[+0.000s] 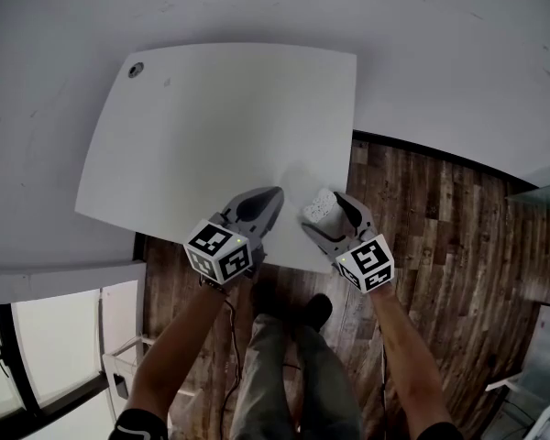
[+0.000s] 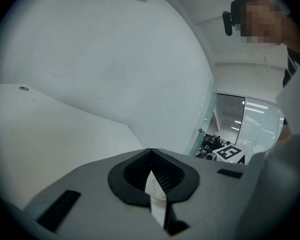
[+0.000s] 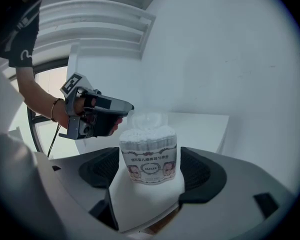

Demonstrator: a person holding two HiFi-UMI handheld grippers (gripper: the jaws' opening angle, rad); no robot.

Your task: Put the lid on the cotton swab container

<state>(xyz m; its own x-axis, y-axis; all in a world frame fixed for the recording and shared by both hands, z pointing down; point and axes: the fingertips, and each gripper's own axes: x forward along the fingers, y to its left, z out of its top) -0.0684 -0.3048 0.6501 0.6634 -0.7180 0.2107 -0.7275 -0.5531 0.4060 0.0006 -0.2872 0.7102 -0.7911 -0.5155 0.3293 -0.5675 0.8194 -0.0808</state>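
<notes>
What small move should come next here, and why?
Probably carry the left gripper, shut on what looks like the clear lid, over the cotton swab container: it stands uncovered on the table between the right gripper's open jaws.

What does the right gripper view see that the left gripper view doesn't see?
Only the right gripper view: the cotton swab container standing on the white table between that gripper's open jaws, and the left gripper with what looks like the clear lid at its tip. Only the left gripper view: its own jaws closed on a thin pale strip, probably that lid's edge, plus a marker cube far off. Both: the white table and the plain wall.
</notes>
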